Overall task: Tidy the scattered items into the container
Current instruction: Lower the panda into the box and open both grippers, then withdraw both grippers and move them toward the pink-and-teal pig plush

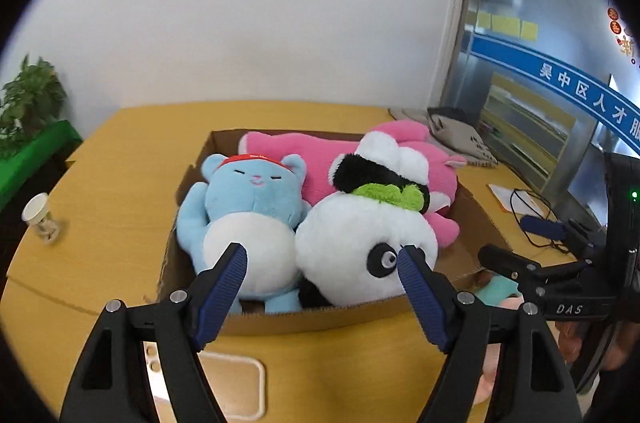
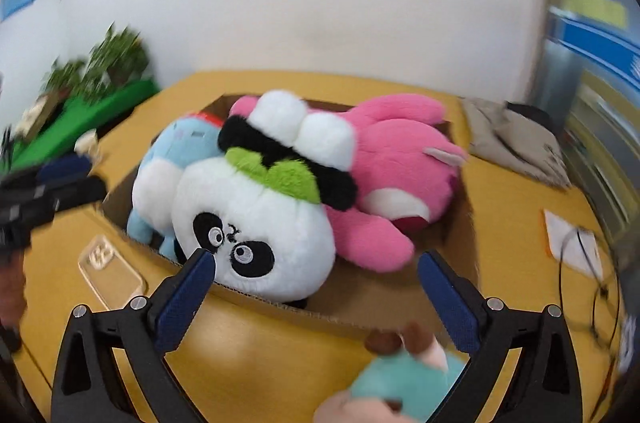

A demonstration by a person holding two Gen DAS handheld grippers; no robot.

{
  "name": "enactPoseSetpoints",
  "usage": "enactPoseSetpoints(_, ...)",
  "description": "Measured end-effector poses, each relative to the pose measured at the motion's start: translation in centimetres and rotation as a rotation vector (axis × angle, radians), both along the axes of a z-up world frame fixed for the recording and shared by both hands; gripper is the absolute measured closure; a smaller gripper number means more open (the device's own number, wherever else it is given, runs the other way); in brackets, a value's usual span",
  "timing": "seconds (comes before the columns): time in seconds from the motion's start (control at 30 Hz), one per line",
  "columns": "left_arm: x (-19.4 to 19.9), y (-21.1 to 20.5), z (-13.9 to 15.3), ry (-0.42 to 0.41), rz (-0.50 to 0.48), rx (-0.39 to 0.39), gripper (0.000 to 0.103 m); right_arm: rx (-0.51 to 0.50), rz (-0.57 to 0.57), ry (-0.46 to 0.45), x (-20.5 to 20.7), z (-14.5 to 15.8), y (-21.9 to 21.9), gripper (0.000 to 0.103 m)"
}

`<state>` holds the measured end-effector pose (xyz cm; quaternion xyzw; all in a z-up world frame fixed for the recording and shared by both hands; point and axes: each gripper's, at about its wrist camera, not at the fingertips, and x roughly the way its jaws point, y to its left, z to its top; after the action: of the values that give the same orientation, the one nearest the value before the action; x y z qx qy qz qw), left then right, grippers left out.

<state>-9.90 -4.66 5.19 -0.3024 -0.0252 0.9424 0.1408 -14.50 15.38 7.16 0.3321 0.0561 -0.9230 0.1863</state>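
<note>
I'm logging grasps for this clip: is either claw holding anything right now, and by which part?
Nothing is held. The left claw is open with nothing between its fingers, over the cardboard box. The right claw is open too, above the teal plush lying outside the box.

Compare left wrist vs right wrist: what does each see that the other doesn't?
Left wrist only: the blue bear's face, a paper cup on the table's left edge, and the dark device on the cable.

Right wrist only: the panda's whole face with both eyes, and the teal plush lying outside the box, below the open right gripper.

Both: cardboard box, pink plush, phone case, grey bag, plant. The left gripper is open and empty.
</note>
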Motion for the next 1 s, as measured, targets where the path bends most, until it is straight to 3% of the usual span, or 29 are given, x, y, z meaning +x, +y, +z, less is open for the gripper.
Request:
enactPoseSetpoints(0.1,1.4,1.3,-0.4,-0.018,-0.007,-0.034,0.025,-0.028,-0.082,-0.006,1.4,0.0,1.0,0.0)
enactPoseSetpoints(0.23,3.3,1.7,-0.1,0.021,0.06,-0.037,0.025,-0.012,-0.148,0.031,3.2,0.6,1.7,0.0)
enactPoseSetpoints(1.0,5.6,0.4,-0.7,-0.021,0.068,0.001,0.025,0.07,-0.135,0.055,6.7,0.6,-0.4,0.0)
